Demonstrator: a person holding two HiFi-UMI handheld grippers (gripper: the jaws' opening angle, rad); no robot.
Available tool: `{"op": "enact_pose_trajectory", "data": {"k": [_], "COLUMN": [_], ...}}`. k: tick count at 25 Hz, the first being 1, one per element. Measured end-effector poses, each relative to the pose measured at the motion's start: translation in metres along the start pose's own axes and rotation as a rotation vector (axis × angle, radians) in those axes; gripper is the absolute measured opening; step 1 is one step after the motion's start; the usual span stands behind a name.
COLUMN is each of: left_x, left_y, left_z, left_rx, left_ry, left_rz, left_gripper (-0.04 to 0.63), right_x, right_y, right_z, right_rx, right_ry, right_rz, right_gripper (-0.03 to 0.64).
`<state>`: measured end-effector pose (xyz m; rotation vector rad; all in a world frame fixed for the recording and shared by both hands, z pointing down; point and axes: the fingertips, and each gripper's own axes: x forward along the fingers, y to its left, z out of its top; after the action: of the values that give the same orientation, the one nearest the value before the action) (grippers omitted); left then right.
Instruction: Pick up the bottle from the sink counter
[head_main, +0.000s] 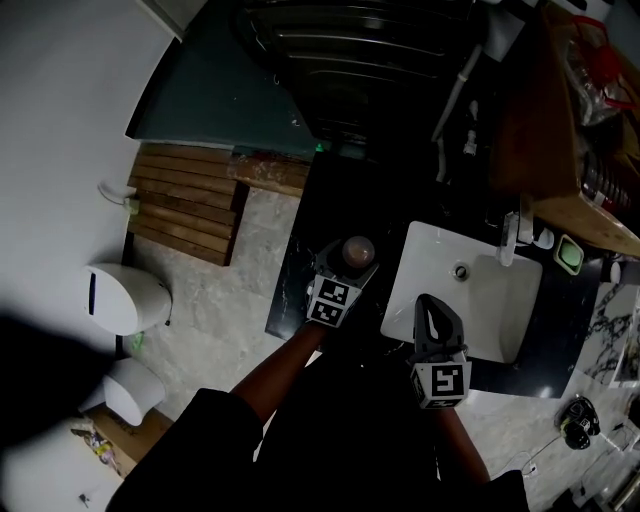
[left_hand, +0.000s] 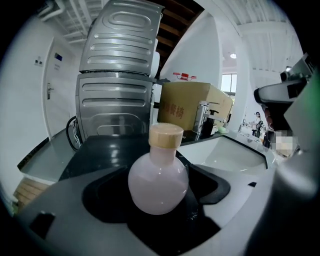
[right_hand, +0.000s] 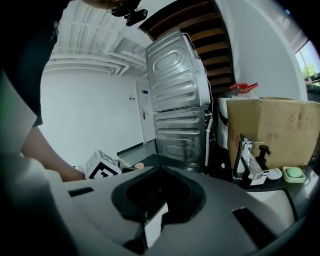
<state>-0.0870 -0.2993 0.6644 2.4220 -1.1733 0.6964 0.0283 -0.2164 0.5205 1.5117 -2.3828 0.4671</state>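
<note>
So the left gripper (head_main: 341, 272) is angled down onto the dark sink counter (head_main: 296, 278), and its jaws are spread wide. The bottle (left_hand: 159, 184) stands upright right between them: round pale pink body, tan cap on top. In the left gripper view there's dark gap on both sides of the belly, so the pads don't look to be pressing on it. It reads as lined up for the grab, not held.

Makes sense why the jaws are that wide. The body is fat and round, so they need room to slide around the widest part instead of bumping it over.

The right gripper (head_main: 432, 308) hangs off to the left one's right, over the near edge of the white sink (head_main: 500, 322). Its jaws look closed together, with nothing in them. Probably it's just parked out of the way, since one gripper is enough for a small bottle.

Next move is likely just closing on the belly, gently, since smooth round sides can squirt out.
</note>
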Motion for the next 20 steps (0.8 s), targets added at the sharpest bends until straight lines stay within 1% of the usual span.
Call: {"op": "enact_pose_trajectory", "data": {"k": [7, 11, 15, 18, 20], "left_x": [0.008, 0.012, 0.019, 0.023, 0.024], "left_y": [0.001, 0.001, 0.000, 0.001, 0.001], "left_z": [-0.001, 0.000, -0.005, -0.009, -0.009], "left_rx": [-0.004, 0.017, 0.034, 0.031, 0.030], "left_ry": [0.013, 0.019, 0.057, 0.080, 0.088], "left_rz": [0.008, 0.001, 0.004, 0.026, 0.038], "left_gripper": [0.365, 0.368, 0.373, 0.376, 0.377], "right_x": [0.000, 0.003, 0.005, 0.004, 0.004], "right_y": [-0.007, -0.006, -0.011, -0.016, -0.018], "right_z": [-0.009, -0.011, -0.011, -0.011, -0.008], "right_rx": [0.014, 0.017, 0.026, 0.058, 0.058], "right_ry": [0.030, 0.036, 0.033, 0.026, 0.018], "right_rz": [-0.012, -0.002, -0.005, -0.015, -0.023], "right_gripper": [0.040, 0.040, 0.040, 0.040, 0.040]}}
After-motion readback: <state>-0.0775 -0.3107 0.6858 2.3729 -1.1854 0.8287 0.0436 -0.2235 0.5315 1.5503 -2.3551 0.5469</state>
